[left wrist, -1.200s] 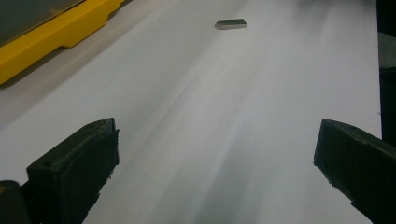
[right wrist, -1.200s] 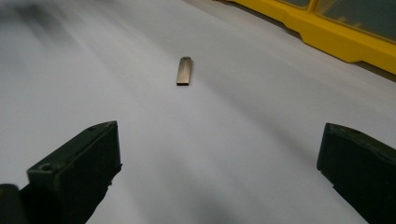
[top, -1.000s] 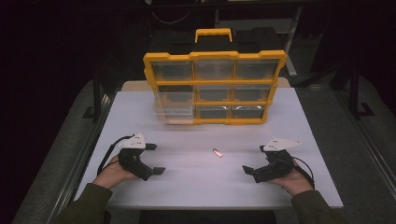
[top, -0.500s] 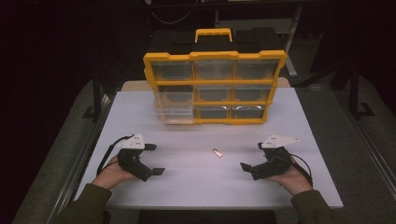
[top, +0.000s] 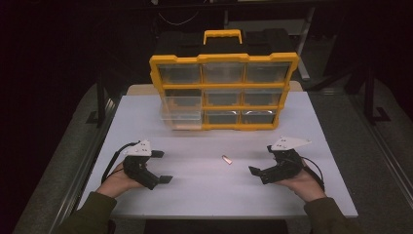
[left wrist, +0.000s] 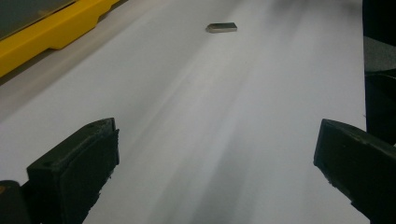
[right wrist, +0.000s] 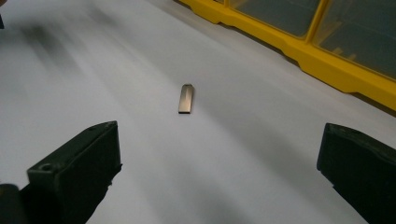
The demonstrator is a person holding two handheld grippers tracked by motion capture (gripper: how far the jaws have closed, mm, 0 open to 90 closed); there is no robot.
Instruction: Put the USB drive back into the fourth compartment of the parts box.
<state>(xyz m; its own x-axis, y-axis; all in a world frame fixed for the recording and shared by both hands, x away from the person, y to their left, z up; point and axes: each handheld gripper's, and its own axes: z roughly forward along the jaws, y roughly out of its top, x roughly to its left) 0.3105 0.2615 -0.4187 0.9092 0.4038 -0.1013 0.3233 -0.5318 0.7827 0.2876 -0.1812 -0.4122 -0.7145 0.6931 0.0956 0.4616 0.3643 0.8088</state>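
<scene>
Small flat metal piece (top: 226, 159), oblong and dull silver, lies bare on the white tabletop (top: 204, 195) about midway between the two grippers and touches neither. At the left, the left gripper (top: 158, 168), black with a grey three-cornered plate on top, rests in the person's hand near the table's left edge, its jaws spread wide and holding nothing; in the left gripper view the metal piece (left wrist: 222, 27) lies well ahead of the jaws with open white surface all the way between. Behind, near the far edge, stands a yellow plastic organiser case (top: 224, 90) with clear drawers and a handle on top; one clear drawer (top: 181, 113) at its lower left sticks out toward the person. Bare table separates the case's front from the metal piece. At the right, the right gripper (top: 261, 165) is held near the right edge, jaws also spread apart and empty; in the right gripper view the metal piece (right wrist: 186, 99) lies just ahead between the jaws, lengthwise, with the case's yellow rim (right wrist: 299, 49) off to the right.
</scene>
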